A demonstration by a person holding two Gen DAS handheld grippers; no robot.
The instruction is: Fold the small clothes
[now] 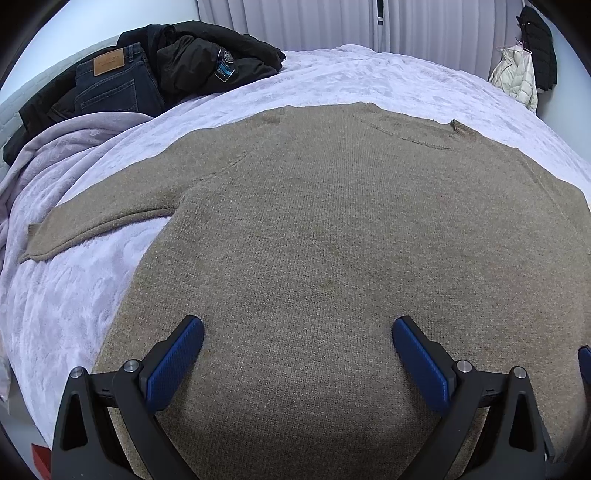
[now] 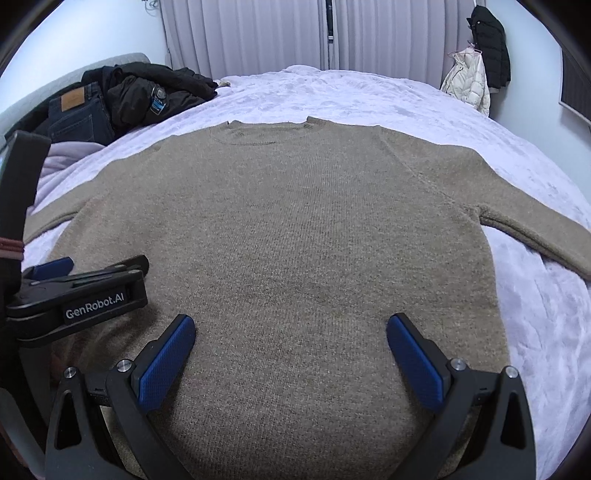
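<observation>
A taupe knit sweater [image 1: 332, 229] lies flat on a bed, neck away from me, sleeves spread to both sides. It also fills the right wrist view [image 2: 295, 229]. My left gripper [image 1: 297, 328] is open and empty, hovering over the sweater's lower body. My right gripper [image 2: 290, 326] is open and empty too, over the lower body to the right of the left one. The left gripper's black body [image 2: 77, 295] shows at the left edge of the right wrist view. A blue fingertip [image 1: 585, 360] of the right gripper peeks in at the right edge of the left wrist view.
The bed has a pale lilac fleece blanket [image 1: 74, 295]. Dark jeans [image 1: 114, 85] and a black jacket [image 1: 207, 55] are piled at its far left corner. A white puffer coat [image 2: 467, 83] and a black coat [image 2: 491, 40] hang at the far right. Curtains [image 2: 258, 33] close the back.
</observation>
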